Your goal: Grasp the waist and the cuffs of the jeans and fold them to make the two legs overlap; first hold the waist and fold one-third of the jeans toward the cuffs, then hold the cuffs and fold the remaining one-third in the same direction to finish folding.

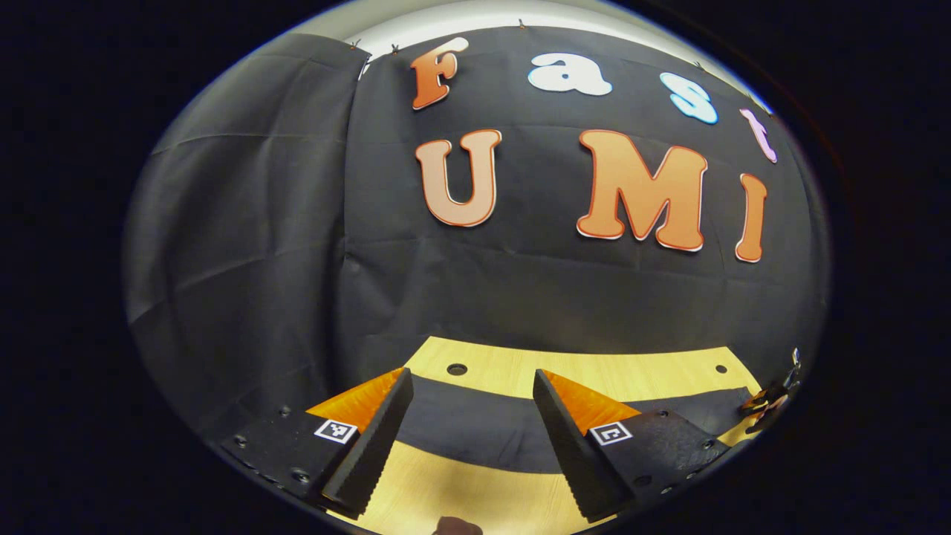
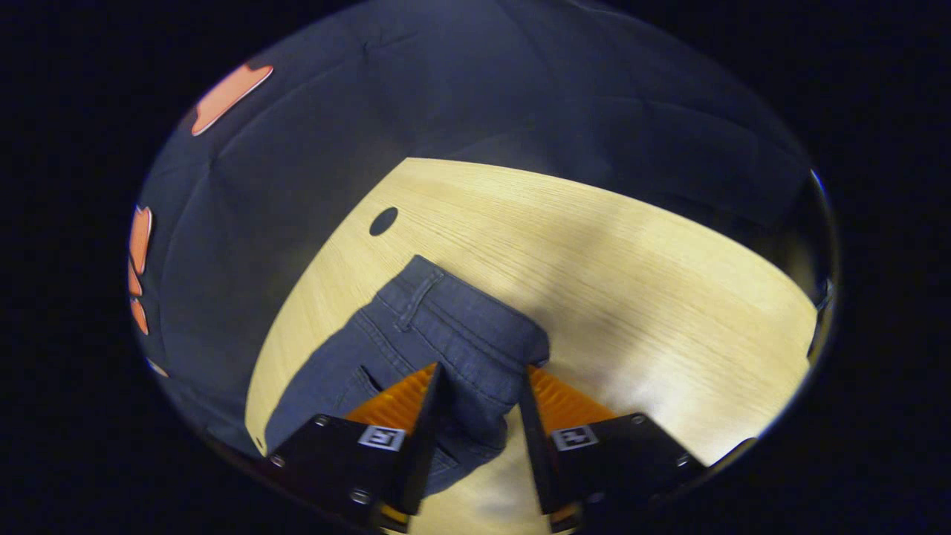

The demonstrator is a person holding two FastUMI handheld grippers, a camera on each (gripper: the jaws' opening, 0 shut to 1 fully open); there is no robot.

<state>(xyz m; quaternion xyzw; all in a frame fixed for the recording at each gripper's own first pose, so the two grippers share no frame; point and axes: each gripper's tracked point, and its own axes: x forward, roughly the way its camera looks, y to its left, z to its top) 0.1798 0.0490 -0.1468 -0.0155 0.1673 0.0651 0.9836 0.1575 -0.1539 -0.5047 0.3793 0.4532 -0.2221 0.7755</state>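
Wooden table [image 2: 594,245], jeans [image 2: 416,334] lengthwise, waist [image 2: 475,312] toward right gripper [image 2: 479,371] straddling it unclamped; left gripper [image 1: 472,386] apart.

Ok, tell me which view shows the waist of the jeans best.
The right gripper view: the jeans' waist, with waistband and belt loop, lies flat on the wooden table just ahead of the right claw. The left gripper view gives a far-off dark band of the jeans beyond the left claw, without detail.

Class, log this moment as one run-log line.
left hand-held gripper: open above table | right hand-held gripper: open, straddling jeans waist | fold: not started
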